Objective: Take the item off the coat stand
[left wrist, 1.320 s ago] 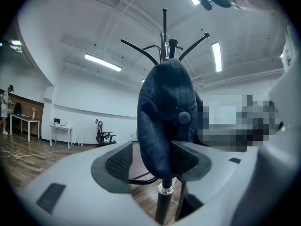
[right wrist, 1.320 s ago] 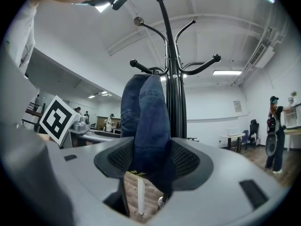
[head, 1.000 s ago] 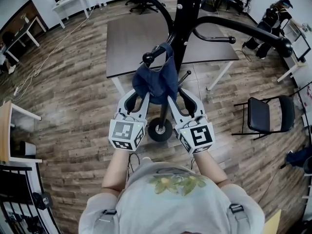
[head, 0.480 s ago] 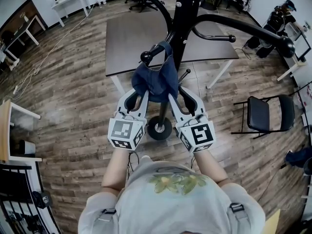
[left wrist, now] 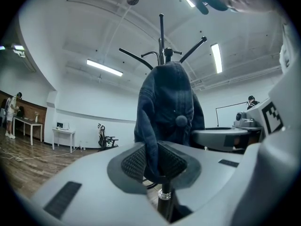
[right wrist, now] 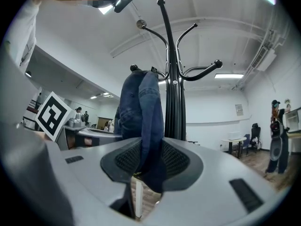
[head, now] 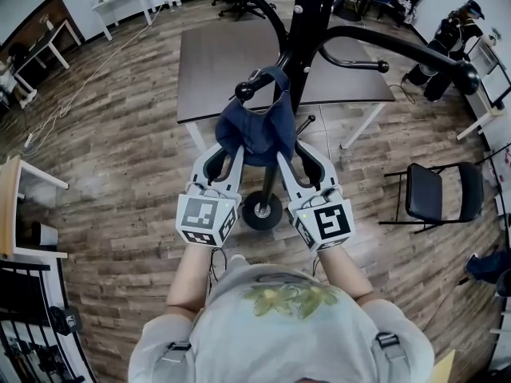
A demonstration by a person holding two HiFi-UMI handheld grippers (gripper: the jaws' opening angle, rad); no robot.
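A blue denim cap (head: 255, 130) hangs from a knobbed hook (head: 243, 92) of the black coat stand (head: 307, 30). Both grippers reach up to its lower edge from below. My left gripper (head: 231, 154) is shut on the cap's left side. In the left gripper view the fabric (left wrist: 167, 98) is pinched between the ribbed pads (left wrist: 134, 163). My right gripper (head: 283, 156) is shut on the cap's right side. There a fold of denim (right wrist: 141, 107) sits between its pads (right wrist: 175, 161), with the stand's pole (right wrist: 175, 102) just behind.
The stand's round base (head: 262, 211) sits on the wood floor between my arms. A dark table (head: 231, 62) stands behind the pole and a black folding chair (head: 435, 190) to the right. Long curved hooks (head: 399, 46) spread overhead. A person (right wrist: 275, 135) stands far right.
Hardly anything differs: both grippers stay at the cap's lower edge, and the head view has shifted slightly.
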